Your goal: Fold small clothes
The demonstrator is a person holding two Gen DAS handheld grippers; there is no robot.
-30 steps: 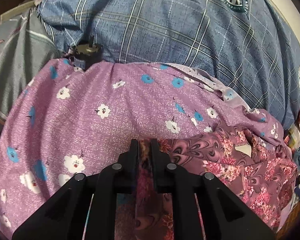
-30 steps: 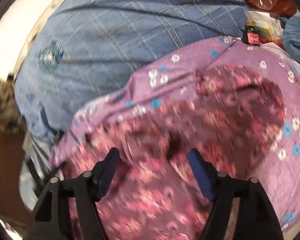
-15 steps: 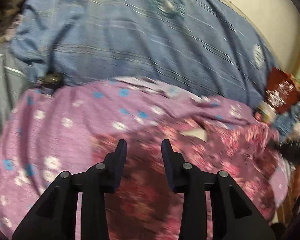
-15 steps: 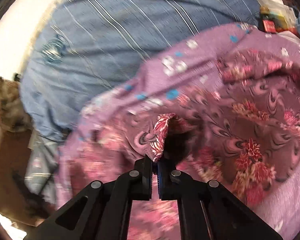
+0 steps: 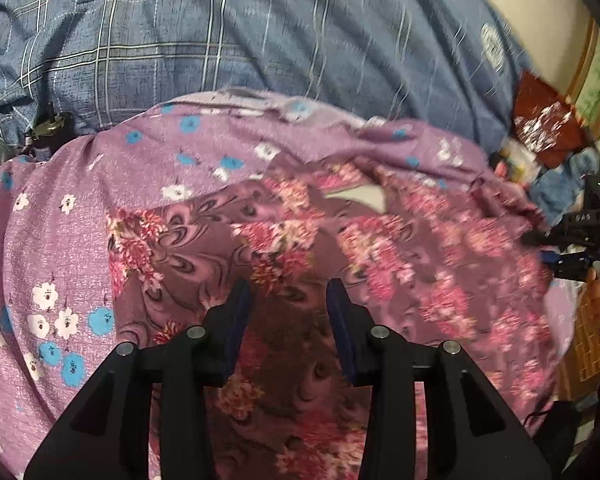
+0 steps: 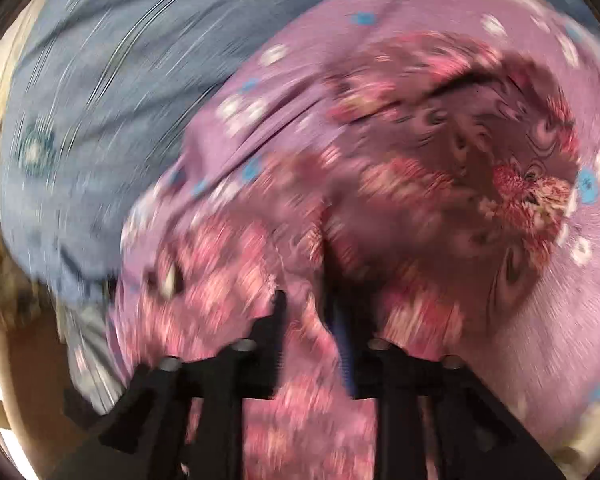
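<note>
A dark purple garment with pink flowers [image 5: 300, 240] lies spread on a lilac cloth with blue and white flowers [image 5: 72, 216]. My left gripper [image 5: 288, 300] is open and empty just above the garment's near part. In the blurred right wrist view the same garment [image 6: 440, 184] drapes over and between the fingers of my right gripper [image 6: 312, 312], whose jaws stand a little apart with a fold of the garment between them. The right gripper [image 5: 580, 240] also shows at the right edge of the left wrist view, at the garment's right end.
A blue plaid bedcover [image 5: 260, 32] lies behind the lilac cloth. A dark clip-like object [image 5: 46, 128] sits at the cloth's far left corner. A red packet [image 5: 548, 128] and clutter lie at the right. A cream wall [image 5: 540, 0] is beyond.
My left gripper let go of the garment and opened wider. My right gripper shut on a fold half a second ago and now moves fast with the cloth; its jaws look slightly parted.
</note>
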